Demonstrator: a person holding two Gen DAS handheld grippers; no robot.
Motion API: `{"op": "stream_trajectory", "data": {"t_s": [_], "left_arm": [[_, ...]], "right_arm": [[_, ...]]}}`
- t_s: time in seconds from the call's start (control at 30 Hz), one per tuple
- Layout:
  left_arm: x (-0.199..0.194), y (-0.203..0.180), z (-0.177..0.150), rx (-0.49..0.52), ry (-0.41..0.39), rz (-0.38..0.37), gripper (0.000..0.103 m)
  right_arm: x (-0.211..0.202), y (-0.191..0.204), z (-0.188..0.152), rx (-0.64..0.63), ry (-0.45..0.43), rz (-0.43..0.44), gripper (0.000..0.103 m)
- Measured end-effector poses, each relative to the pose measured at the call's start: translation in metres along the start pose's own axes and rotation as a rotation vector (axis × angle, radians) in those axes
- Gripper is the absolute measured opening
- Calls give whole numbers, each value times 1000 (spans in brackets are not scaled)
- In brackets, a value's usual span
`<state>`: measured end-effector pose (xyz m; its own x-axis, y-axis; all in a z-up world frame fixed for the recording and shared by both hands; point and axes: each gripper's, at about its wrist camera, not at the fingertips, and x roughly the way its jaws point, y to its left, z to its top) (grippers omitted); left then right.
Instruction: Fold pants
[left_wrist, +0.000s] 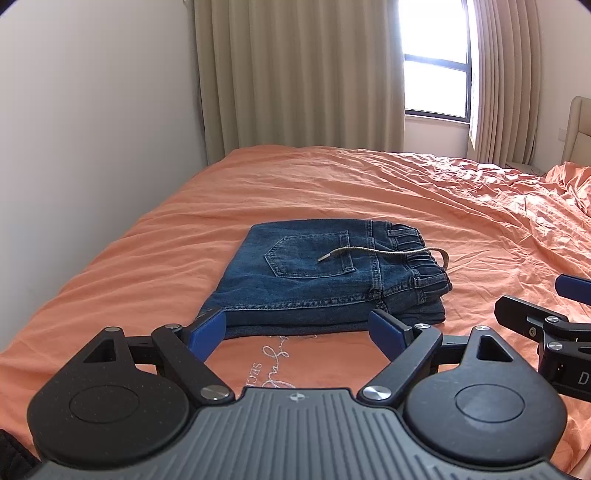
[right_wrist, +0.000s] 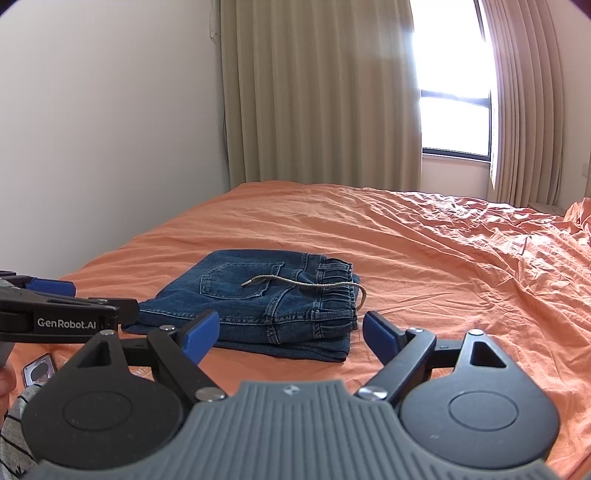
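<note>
Blue denim pants lie folded into a compact stack on the orange bed sheet, back pocket up, with a beige drawstring trailing over the elastic waistband. My left gripper hovers just short of the stack's near edge, open with nothing between its blue pads. In the right wrist view the same pants sit just ahead and slightly left of my right gripper, which is open and holds nothing. The left gripper shows at that view's left edge; the right gripper shows at the left wrist view's right edge.
A white wall runs along the bed's left side. Beige curtains and a bright window stand beyond the far end. The sheet is rumpled on the right. A small phone-like object lies near the lower left.
</note>
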<state>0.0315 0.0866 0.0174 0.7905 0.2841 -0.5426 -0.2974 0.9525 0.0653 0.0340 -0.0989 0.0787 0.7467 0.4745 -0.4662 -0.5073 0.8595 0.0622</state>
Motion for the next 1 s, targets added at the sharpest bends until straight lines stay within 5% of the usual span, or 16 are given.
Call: {"op": "stream_trajectory", "data": {"t_s": [1.0], "left_arm": [[-1, -3, 0, 2, 2, 1, 101]], "right_arm": [[1, 3, -4, 6, 4, 5, 81]]}}
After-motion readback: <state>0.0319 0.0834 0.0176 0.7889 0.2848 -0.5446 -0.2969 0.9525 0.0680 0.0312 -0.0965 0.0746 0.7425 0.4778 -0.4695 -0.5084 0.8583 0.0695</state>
